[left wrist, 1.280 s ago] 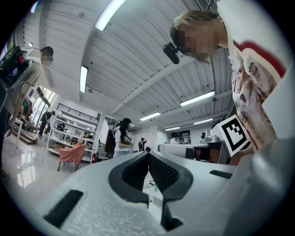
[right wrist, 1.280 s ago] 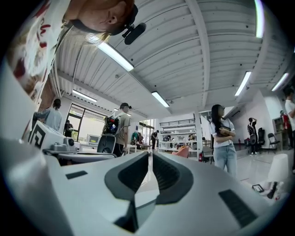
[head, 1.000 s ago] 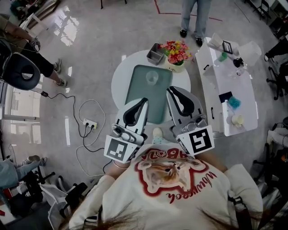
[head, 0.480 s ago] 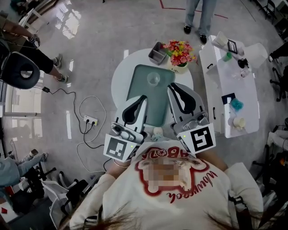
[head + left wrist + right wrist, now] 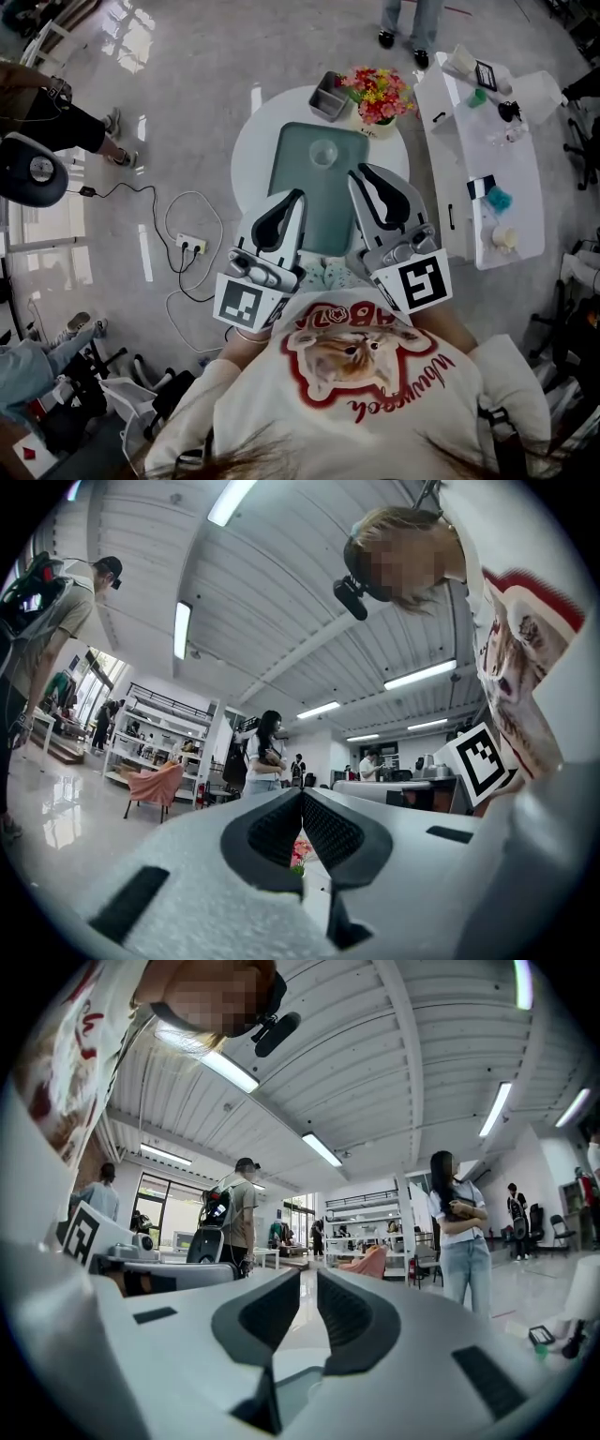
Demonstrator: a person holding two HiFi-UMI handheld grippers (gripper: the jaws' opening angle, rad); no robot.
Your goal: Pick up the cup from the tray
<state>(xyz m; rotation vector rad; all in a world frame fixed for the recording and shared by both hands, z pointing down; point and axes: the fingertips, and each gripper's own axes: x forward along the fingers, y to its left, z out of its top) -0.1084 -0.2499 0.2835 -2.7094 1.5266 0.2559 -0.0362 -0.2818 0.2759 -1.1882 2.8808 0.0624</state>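
Observation:
A clear cup (image 5: pixel 323 153) stands upright at the far end of a teal tray (image 5: pixel 300 187) on a round white table (image 5: pixel 251 159). My left gripper (image 5: pixel 298 194) hovers over the tray's near left part, shut and holding nothing. Over the near right part my right gripper (image 5: pixel 359 172) is also shut and empty. Both point toward the cup and stay short of it. In the left gripper view the left gripper (image 5: pixel 301 797) has its jaws meeting at the tip. The right gripper (image 5: pixel 309 1279) shows only a sliver between its jaws in the right gripper view.
A flower pot (image 5: pixel 380 94) and a grey box (image 5: pixel 330 97) stand on the table beyond the tray. A long white side table (image 5: pixel 487 178) with small items is close on the right. A power strip (image 5: pixel 192 246) with cables lies on the floor at left. People stand around.
Both grippers have edged forward over the tray's near end, toward the cup. Their jaws look the same as before. The cup has not moved on the tray.

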